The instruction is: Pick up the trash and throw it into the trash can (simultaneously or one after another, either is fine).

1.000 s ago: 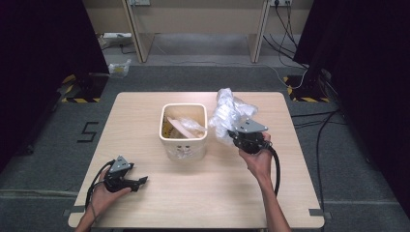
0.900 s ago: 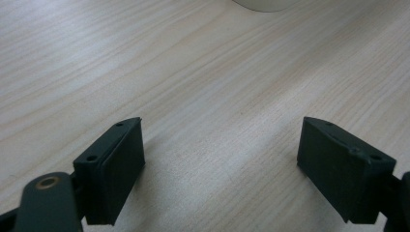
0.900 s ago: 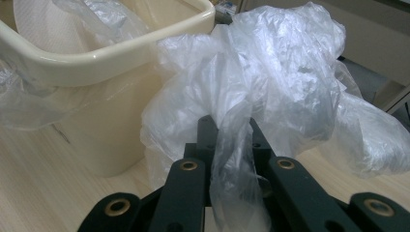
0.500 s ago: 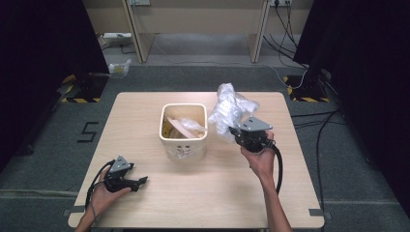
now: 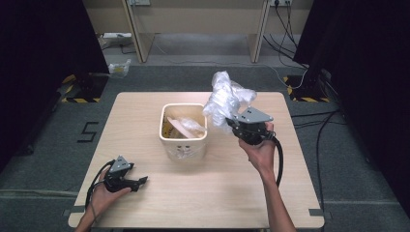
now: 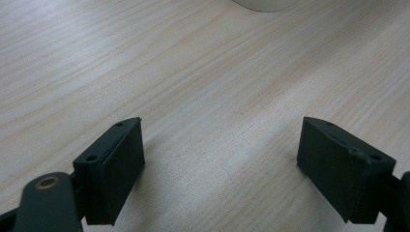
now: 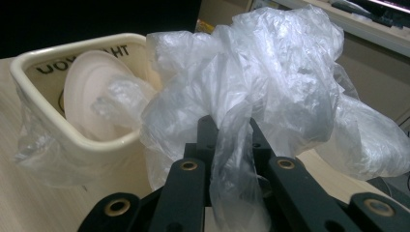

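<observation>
Clamping a crumpled plastic bag (image 7: 270, 87), the right gripper (image 7: 227, 135) jaws are nearly closed.

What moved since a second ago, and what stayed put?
The right gripper, shut on the crumpled plastic bag, lifted it higher beside the cream bin. The left gripper stayed open on the table, and the bin did not move.

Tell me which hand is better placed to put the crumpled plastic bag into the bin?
Right. The right gripper is shut on the crumpled plastic bag, raised beside the bin. The left gripper rests open and empty at the table's near edge.
</observation>
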{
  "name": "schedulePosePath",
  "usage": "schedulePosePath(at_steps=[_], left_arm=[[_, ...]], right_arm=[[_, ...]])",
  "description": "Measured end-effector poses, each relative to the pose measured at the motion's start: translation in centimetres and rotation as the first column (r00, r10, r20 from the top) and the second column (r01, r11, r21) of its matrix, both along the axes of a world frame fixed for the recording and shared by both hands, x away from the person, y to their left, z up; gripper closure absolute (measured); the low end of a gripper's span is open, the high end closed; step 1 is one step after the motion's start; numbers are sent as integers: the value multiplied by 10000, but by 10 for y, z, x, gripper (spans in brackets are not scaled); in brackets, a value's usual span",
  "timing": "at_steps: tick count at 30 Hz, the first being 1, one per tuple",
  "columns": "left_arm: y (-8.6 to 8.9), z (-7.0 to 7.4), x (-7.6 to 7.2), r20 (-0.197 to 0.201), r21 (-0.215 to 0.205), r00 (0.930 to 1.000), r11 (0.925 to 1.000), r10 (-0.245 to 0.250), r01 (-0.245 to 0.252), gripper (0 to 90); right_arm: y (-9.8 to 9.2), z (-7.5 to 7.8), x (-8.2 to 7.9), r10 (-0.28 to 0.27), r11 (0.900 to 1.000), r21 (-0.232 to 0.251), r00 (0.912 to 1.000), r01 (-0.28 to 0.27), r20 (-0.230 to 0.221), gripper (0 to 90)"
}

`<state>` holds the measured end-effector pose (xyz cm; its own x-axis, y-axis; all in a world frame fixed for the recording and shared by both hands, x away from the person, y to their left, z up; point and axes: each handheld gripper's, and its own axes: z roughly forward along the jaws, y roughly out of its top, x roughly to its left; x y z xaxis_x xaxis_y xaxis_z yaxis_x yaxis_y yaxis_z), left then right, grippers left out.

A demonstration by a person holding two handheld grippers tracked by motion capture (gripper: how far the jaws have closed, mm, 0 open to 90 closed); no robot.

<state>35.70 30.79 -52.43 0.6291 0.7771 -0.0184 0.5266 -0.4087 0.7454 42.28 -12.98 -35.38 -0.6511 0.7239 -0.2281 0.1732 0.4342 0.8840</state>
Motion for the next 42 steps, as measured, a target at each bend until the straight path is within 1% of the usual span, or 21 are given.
schedulePosePath(at_steps=[5,7,12,15,19,24,28,32,35,36,39,41,42], left_arm=[[0,0,0,4,0,10000,10000,0,0,161],[0,0,0,20,-7,10000,10000,7,-7,161],[0,0,0,16,-7,10000,10000,8,-8,161],[0,0,0,29,11,10000,10000,-3,3,161],[0,0,0,31,13,10000,10000,1,-1,161],[0,0,0,34,-20,10000,10000,19,-19,161],[0,0,0,34,-20,10000,10000,18,-18,161],[0,0,0,33,-22,10000,10000,20,-20,161],[0,0,0,32,-21,10000,10000,18,-18,160],[0,0,0,33,-24,10000,10000,21,-21,160],[0,0,0,32,-19,10000,10000,16,-16,161],[0,0,0,34,-17,10000,10000,18,-18,161],[0,0,0,34,-19,10000,10000,18,-18,161]], right_arm=[[9,12,1,254,9997,-62,9997,-254,52,823],[13,16,2,411,9991,-110,9991,-410,93,823],[25,22,1,792,9968,-123,9969,-792,4,823],[33,27,0,1069,9943,-35,9942,-1068,132,823],[47,32,-1,1384,9903,-172,9902,-1381,165,823],[63,35,-3,1925,9812,-151,9813,-1923,75,823],[76,34,-6,2422,9701,-107,9702,-2423,-123,821],[82,33,-6,2562,9665,-120,9663,-2565,-234,821],[87,30,-2,2604,9648,-269,9646,-2616,-405,820],[88,28,-1,2617,9643,-280,9639,-2632,-492,820],[93,23,6,2777,9592,-290,9567,-2811,-871,820],[95,20,11,2764,9584,-432,9552,-2821,-1063,819],[96,17,15,2743,9588,-393,9526,-2815,-1313,819]])
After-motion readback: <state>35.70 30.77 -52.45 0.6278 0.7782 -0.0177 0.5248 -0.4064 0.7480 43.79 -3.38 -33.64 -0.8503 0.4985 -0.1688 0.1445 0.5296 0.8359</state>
